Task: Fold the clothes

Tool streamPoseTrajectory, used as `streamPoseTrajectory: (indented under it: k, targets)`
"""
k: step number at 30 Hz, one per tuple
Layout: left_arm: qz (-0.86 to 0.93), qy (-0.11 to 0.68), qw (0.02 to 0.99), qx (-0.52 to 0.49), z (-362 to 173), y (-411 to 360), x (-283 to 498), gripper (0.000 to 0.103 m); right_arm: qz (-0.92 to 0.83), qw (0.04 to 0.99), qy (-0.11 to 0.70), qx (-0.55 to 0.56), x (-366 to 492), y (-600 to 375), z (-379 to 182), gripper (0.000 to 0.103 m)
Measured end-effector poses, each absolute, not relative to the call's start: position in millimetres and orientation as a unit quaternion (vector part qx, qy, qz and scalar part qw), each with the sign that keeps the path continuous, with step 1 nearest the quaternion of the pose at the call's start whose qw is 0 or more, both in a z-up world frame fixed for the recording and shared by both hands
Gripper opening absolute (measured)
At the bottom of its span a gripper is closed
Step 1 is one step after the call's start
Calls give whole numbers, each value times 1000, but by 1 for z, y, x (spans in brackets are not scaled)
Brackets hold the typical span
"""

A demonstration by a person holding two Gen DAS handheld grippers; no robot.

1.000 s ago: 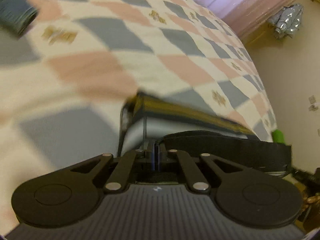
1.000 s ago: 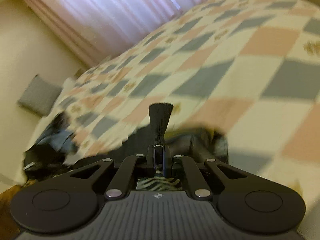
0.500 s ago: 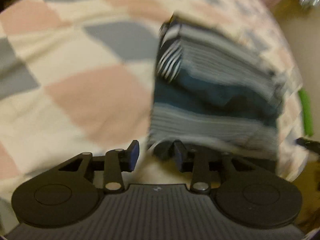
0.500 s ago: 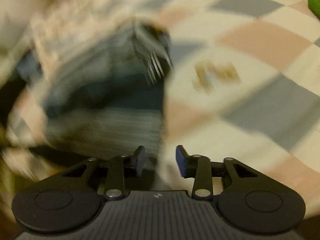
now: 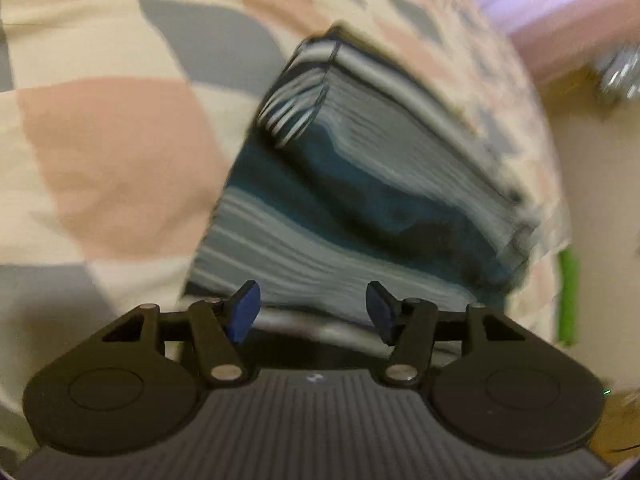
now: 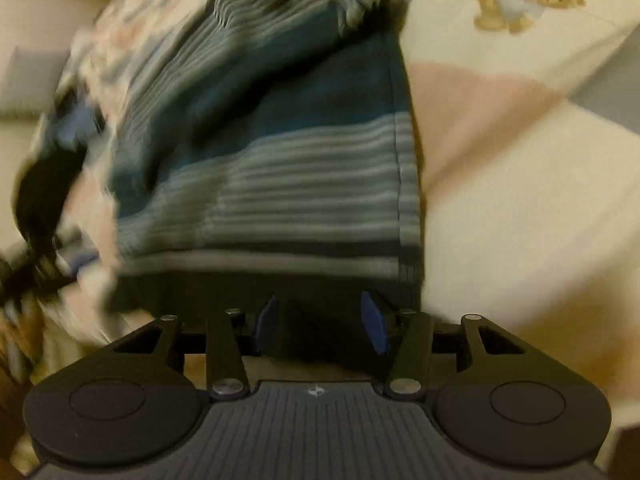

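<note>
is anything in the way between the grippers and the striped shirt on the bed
Nothing visible. The striped shirt lies on the checkered bedspread directly ahead of the left gripper, whose jaws are opening, and of the open right gripper.

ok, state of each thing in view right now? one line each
Striped grey and teal knit garment: folded, lying on the bed, in neither gripper.
Checked pink, grey and cream bedspread: spread flat under the garment.
Left gripper: jaws opening, pads clear of the garment.
Right gripper: open, nothing pinched between the pads.
Dark clothes heap: unfolded at the bed's edge, blurred.
</note>
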State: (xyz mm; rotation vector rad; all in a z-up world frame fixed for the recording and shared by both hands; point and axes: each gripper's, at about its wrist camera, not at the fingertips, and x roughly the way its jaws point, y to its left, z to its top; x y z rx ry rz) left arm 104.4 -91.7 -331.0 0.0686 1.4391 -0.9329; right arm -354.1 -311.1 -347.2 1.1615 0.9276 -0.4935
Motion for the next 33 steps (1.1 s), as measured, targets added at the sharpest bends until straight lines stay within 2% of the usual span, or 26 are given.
streamPoseTrajectory:
  k: [2, 3, 4, 6, 8, 9, 10, 11, 12, 15, 18, 20, 21, 22, 23, 24, 25, 26, 27, 28, 30, 33]
  targets:
    - [-392, 634, 665, 42, -330, -71, 104, 54, -260, 710, 396, 520, -369, -303, -335, 49]
    - [-378, 636, 672, 39, -330, -59, 107, 60, -286, 706, 382, 522, -380, -301, -328, 51]
    - [-359, 639, 680, 36, -331, -47, 111, 68, -306, 701, 374, 524, -390, -299, -325, 63]
    - [-341, 664, 666, -4, -346, -33, 116, 72, -318, 687, 355, 548, -402, -297, -333, 68]
    - [-331, 690, 642, -50, -366, -27, 118, 72, -319, 674, 331, 578, -409, -298, -346, 68]
    - [-329, 702, 627, -76, -377, -27, 119, 63, -315, 669, 319, 593, -405, -300, -354, 68]
    - [-327, 709, 617, -98, -384, -27, 119, 32, -309, 661, 312, 609, -400, -303, -363, 48]
    - [-329, 715, 606, -117, -387, -28, 120, 16, -302, 652, 314, 621, -395, -305, -369, 28]
    - [-340, 710, 603, -127, -383, -29, 121, 6, -297, 648, 324, 622, -391, -305, -369, 8]
    - [-395, 662, 633, -70, -348, -30, 116, 6, -296, 657, 337, 606, -403, -309, -349, 5]
    - [-379, 667, 641, 21, -359, -28, 106, 11, -303, 666, 346, 587, -421, -313, -327, 4]
    - [-335, 692, 636, 66, -381, -29, 108, 10, -302, 653, 360, 594, -421, -316, -341, 5]
    - [-331, 695, 635, 61, -379, -31, 112, 11, -294, 647, 373, 596, -414, -318, -349, 8]
    - [-329, 688, 644, 68, -369, -36, 115, 15, -292, 645, 390, 589, -407, -321, -352, 15]
    - [-337, 663, 663, 81, -352, -43, 117, 21, -294, 647, 400, 579, -402, -324, -350, 16]
    - [-345, 639, 682, 92, -335, -50, 118, 30, -301, 657, 399, 564, -399, -328, -340, 26]
    - [-354, 619, 695, 87, -318, -56, 121, 35, -307, 667, 399, 550, -396, -332, -331, 44]
    - [-364, 609, 702, 63, -305, -63, 126, 37, -317, 679, 391, 534, -395, -337, -320, 52]
    - [-374, 604, 703, 33, -297, -71, 130, 44, -329, 694, 373, 521, -395, -344, -307, 56]
    - [-384, 601, 701, 7, -294, -82, 134, 55, -334, 706, 349, 518, -396, -353, -300, 56]
    - [-396, 602, 693, -31, -303, -111, 135, 67, -336, 724, 289, 529, -397, -374, -293, 56]
    - [-381, 624, 678, -65, -333, -151, 137, 67, -341, 720, 220, 564, -390, -408, -307, 56]
